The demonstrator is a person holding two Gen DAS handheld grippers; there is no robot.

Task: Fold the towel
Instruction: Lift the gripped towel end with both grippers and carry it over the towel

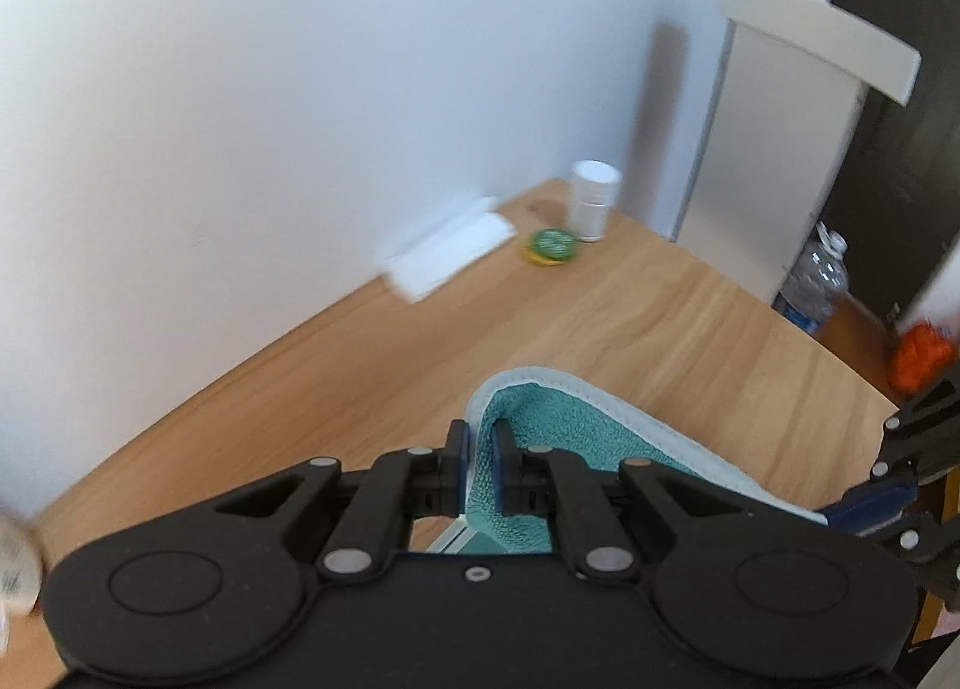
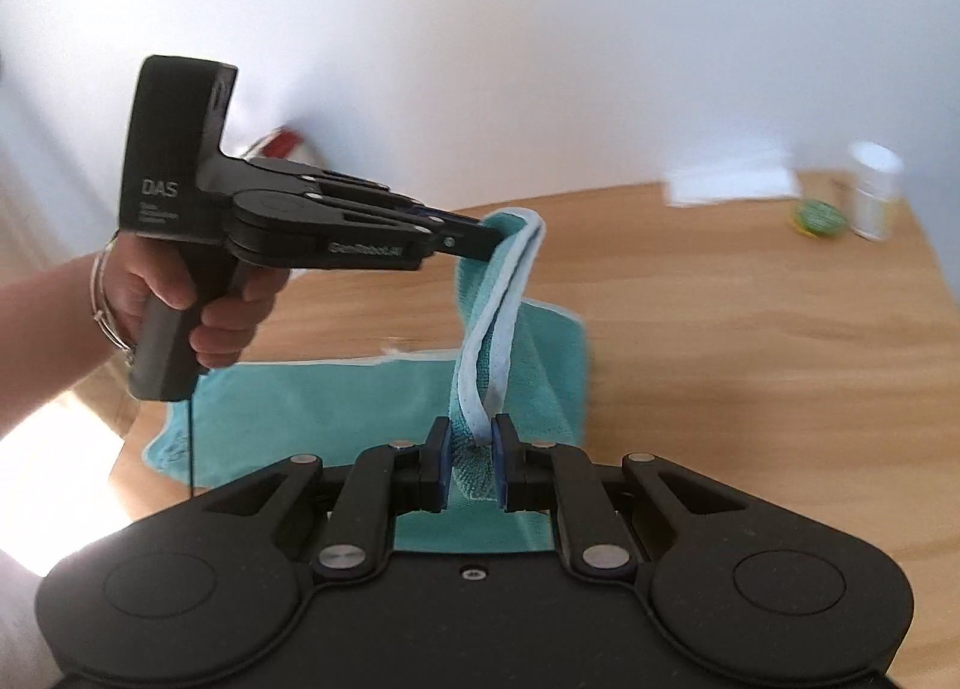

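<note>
Towel [image 2: 360, 413], teal with pale hem, partly flat on wooden table [image 2: 750, 341], one hemmed edge lifted between both tools. Left gripper [image 1: 479, 464] clamped on a hem fold; right gripper [image 2: 470, 464] pinching the same hem's other end. Bare wood beyond and to the right. White bottle [image 1: 593, 200], green lid [image 1: 551, 246], white paper [image 1: 447, 260] at far edge by wall.

Wooden table [image 2: 750, 341], teal towel [image 2: 360, 407], white bottle [image 1: 593, 201], papers [image 1: 447, 257]
</note>
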